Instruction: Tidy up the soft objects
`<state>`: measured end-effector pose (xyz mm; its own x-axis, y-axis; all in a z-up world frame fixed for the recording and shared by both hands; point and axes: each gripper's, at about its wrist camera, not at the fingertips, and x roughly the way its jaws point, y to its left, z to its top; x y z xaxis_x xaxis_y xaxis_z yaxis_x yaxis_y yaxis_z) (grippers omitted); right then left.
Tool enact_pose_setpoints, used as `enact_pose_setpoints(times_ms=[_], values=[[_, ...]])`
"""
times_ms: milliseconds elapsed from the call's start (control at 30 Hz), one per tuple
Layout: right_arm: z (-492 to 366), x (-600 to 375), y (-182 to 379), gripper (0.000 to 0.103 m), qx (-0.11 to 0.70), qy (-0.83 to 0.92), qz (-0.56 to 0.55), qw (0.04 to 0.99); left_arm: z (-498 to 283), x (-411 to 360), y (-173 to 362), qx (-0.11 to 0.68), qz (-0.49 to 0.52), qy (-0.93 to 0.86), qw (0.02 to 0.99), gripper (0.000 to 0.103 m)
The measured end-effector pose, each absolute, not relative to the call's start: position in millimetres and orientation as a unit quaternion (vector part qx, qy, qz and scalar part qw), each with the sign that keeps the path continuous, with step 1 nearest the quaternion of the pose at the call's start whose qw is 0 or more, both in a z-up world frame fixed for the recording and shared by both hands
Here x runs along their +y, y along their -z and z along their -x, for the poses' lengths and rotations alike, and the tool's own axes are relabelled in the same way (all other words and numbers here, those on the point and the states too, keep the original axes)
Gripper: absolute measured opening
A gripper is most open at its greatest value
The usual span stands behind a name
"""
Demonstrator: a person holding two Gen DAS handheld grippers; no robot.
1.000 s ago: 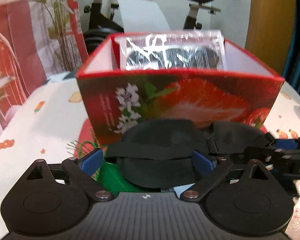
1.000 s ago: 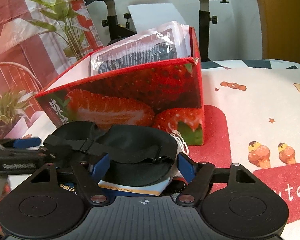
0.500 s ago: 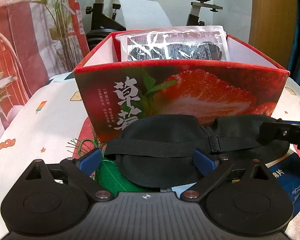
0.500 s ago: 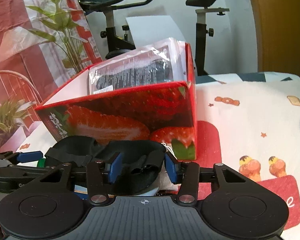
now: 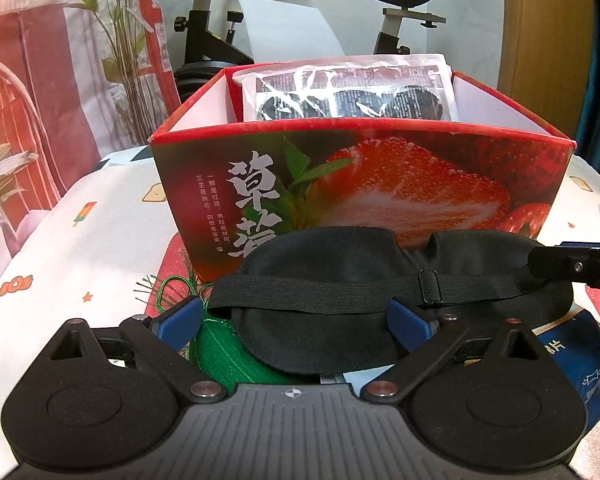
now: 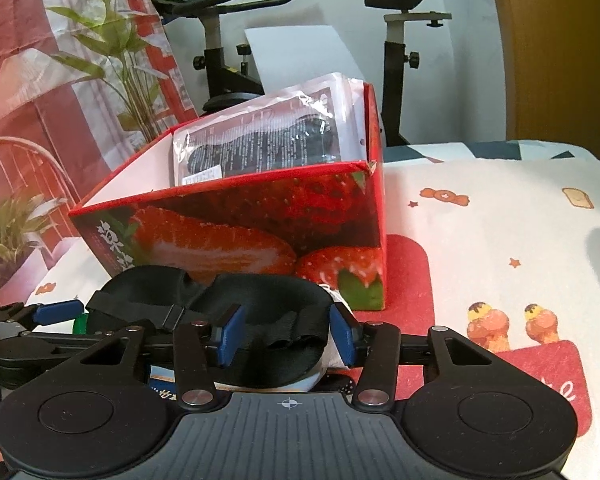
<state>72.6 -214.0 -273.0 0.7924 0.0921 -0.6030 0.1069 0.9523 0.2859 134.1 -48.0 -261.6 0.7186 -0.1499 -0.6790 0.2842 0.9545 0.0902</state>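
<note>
Background beyond the table

A black exercise bike (image 5: pixel 228 40) is standing at twelve o'clock, a green leafy plant (image 6: pixel 112 52) is rising at ten o'clock, and a white cartoon-printed tablecloth (image 6: pixel 500 220) is lying underneath.

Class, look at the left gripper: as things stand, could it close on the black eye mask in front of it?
Probably yes. The left gripper is open with the black eye mask lying between its fingers, nothing covering it. The right gripper already pinches the mask's other end, leaving this end free.
</note>
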Motion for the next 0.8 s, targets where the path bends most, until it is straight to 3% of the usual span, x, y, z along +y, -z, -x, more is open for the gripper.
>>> enact_pose_setpoints(times_ms=[533, 800], values=[[-73, -217, 282, 0.046, 0.336, -0.001, -0.182, 0.924, -130, -48, 263, 0.351, -0.094, 0.118, 0.924, 0.102], [-69, -219, 271, 0.041, 0.302, -0.013, -0.187, 0.935, -129, -47, 264, 0.351, -0.096, 0.119, 0.924, 0.102]])
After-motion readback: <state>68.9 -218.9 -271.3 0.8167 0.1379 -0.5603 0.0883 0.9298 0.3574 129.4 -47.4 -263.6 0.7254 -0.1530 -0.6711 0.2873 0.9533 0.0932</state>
